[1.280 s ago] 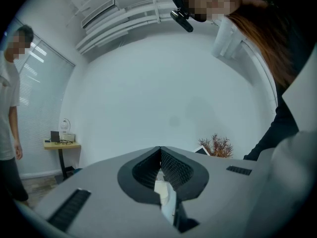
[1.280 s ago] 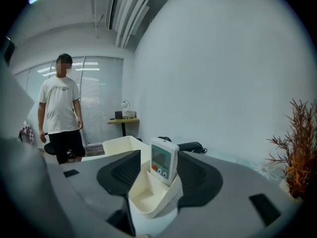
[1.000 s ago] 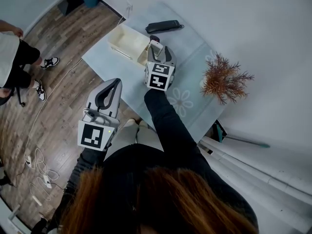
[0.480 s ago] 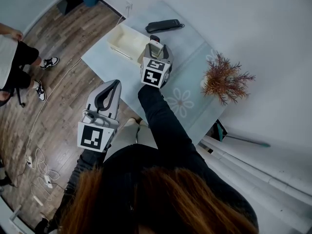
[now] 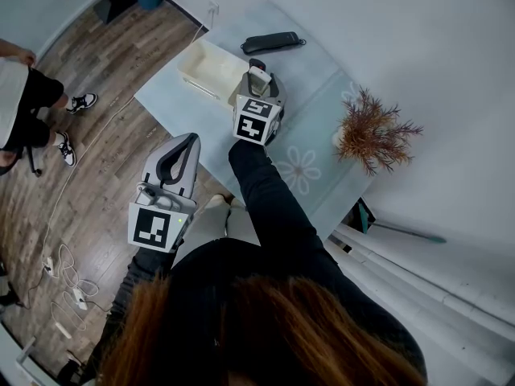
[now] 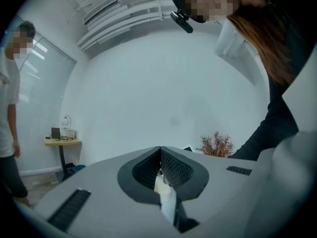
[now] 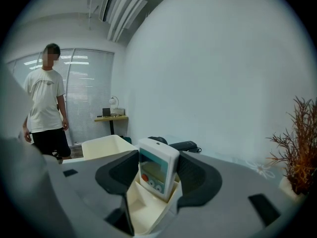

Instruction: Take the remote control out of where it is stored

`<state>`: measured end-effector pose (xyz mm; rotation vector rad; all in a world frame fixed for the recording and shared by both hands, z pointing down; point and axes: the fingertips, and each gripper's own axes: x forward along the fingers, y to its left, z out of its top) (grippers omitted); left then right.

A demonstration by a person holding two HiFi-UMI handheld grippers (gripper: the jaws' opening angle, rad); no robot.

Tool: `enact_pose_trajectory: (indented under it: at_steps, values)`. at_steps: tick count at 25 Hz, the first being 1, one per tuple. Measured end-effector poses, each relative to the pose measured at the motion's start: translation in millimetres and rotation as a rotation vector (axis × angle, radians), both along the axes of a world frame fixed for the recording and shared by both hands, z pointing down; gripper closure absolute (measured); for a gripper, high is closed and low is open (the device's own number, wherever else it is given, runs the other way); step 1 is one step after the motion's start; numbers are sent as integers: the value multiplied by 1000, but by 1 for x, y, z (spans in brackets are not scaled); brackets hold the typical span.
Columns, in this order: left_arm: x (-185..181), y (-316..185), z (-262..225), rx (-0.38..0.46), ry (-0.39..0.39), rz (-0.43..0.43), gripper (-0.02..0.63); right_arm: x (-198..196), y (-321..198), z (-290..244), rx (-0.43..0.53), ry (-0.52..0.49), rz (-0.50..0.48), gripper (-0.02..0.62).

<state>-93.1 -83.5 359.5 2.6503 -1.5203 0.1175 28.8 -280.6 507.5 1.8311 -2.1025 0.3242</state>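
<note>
A white remote control (image 7: 157, 173) with a small screen and an orange button stands upright in a cream holder (image 7: 148, 209) on the pale blue table (image 5: 314, 95). My right gripper (image 7: 158, 156) is open, with the remote between its jaws and the pads close on either side of it. In the head view the right gripper (image 5: 259, 79) reaches over the table at the remote (image 5: 257, 73). My left gripper (image 5: 190, 137) hangs shut over the wooden floor, off the table's near edge, with nothing in it.
A larger cream tray (image 5: 208, 69) sits just left of the holder. A black handset (image 5: 272, 43) lies at the table's far edge. A dried reddish plant (image 5: 372, 131) stands at the right. A person (image 5: 20, 95) stands on the floor to the left.
My right gripper has moved a little forward and left, so that its jaws now stand on both sides of the remote. The left gripper has stayed where it was.
</note>
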Motion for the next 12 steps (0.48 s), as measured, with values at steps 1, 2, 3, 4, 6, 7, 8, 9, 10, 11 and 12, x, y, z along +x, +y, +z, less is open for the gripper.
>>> enact_pose_trajectory:
  at_steps: [1,2,3,4,6,7,8,9,10,11,12]
  values:
    - [-1,0,0,-1,0,0,597,-1,0,0,2,2,-5,344]
    - [-1,-1,0,-1,0,0,597,-1,0,-1,3,4,-11,344]
    - [-1,-1,0,-1,0,0,597,-2,1,-1,4,7,-16,345]
    - [-1,-2,0,-1,1,1,597,-2,1,-1,4,10,-19,345]
    - [-1,-4,0,0,3,2,597,0,2,0,3,8,-23,345]
    - [-1,-4,0,0,3,2,597,1,3,-1,5,3,-25,345]
    - [0,-5,0,0,4,2,597,1,3,-2,10,-1,-29,347]
    - [0,-6,0,0,4,3,597,1,4,-4,16,-2,-34,347]
    - [1,-6,0,1,5,4,597,1,5,-6,23,-5,-40,347]
    - [1,-6,0,1,5,4,597,0,7,-10,33,-8,-46,347]
    - [2,-7,-1,2,6,6,597,-1,8,-15,44,-10,-54,347]
